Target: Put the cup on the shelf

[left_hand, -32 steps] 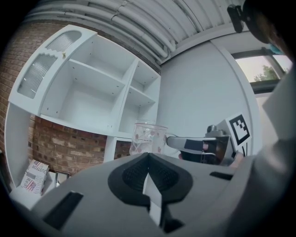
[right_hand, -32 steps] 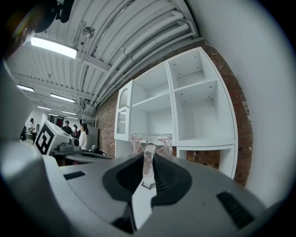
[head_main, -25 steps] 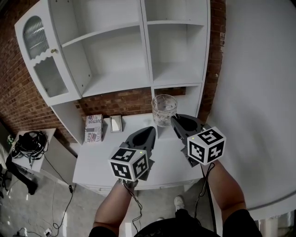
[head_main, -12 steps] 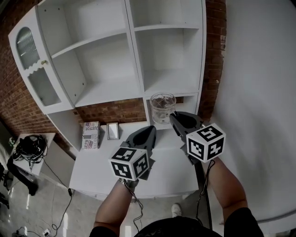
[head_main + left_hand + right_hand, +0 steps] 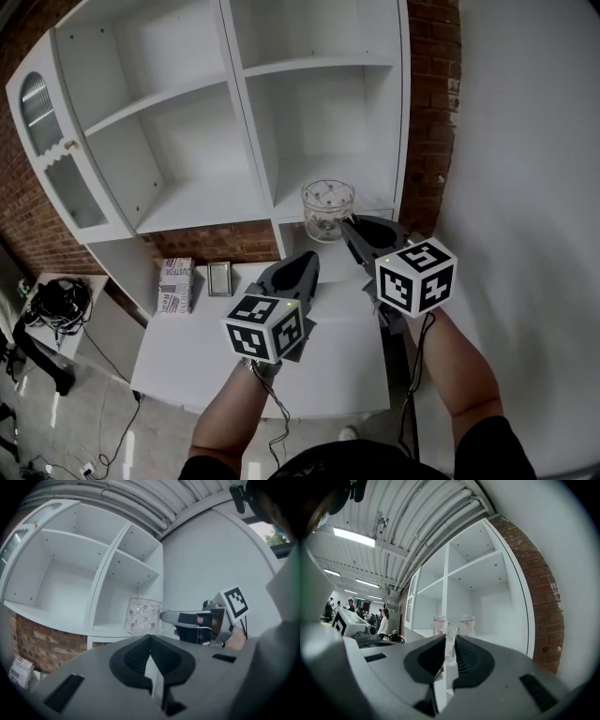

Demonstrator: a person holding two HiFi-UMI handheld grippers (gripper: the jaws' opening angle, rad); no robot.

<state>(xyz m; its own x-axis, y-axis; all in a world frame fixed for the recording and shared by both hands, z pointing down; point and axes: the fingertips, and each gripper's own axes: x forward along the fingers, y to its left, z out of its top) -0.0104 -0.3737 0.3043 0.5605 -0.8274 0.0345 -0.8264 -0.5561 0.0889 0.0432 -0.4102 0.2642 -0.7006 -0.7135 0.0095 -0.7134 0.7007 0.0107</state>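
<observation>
Up ahead, the right tool [image 5: 349, 228] pinches the wall of the glass cup [image 5: 327, 208] between nearly closed jaws, forearm stretched forward, holding it upright just before the shelf [image 5: 197, 202]. Lower and to its left, the left tool [image 5: 302, 264] hovers over the surface [image 5: 187, 349], jaws together, empty.

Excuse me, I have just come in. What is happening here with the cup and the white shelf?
A person holds a gripper in each hand. The right gripper is shut on the wall of a clear patterned cup and holds it upright at the front of the white shelf, by its right-hand compartment. Whether the cup already touches the board cannot be told. The left gripper is shut and empty, lower and to the left, over the white table.
</observation>
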